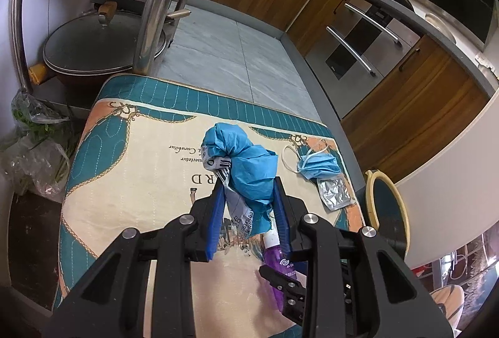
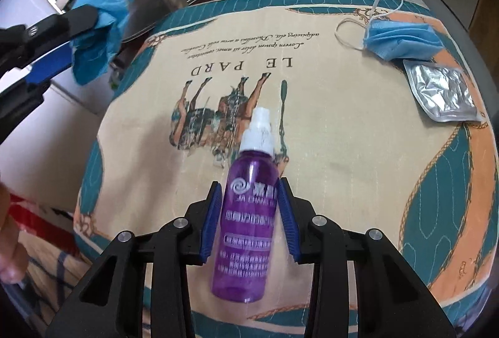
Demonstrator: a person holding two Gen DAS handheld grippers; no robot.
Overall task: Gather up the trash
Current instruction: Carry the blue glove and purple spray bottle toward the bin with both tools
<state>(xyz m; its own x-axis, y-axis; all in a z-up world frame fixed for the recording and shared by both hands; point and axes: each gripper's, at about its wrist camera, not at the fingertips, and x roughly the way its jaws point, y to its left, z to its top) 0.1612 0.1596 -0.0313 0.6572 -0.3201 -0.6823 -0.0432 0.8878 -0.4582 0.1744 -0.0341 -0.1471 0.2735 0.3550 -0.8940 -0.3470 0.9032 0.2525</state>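
My left gripper (image 1: 249, 182) is shut on a crumpled blue plastic bundle with printed grey wrapping (image 1: 246, 157) and holds it above the patterned cushion (image 1: 131, 176). In the right wrist view the bundle (image 2: 96, 26) hangs at the upper left. A purple spray bottle (image 2: 246, 229) with a white cap lies on the cushion (image 2: 343, 151). My right gripper (image 2: 251, 185) is shut on it, its blue pads pressing on both sides. A blue face mask (image 2: 402, 37) and a silver foil pouch (image 2: 443, 94) lie at the cushion's far right corner.
A lidded wok (image 1: 103, 41) and a steel rail (image 1: 156, 1) stand beyond the cushion on the left. Plastic bags of greens (image 1: 34, 135) lie at the left edge. Wooden cabinets and an oven (image 1: 358, 45) line the right side. A round stool (image 1: 386, 213) is at the right.
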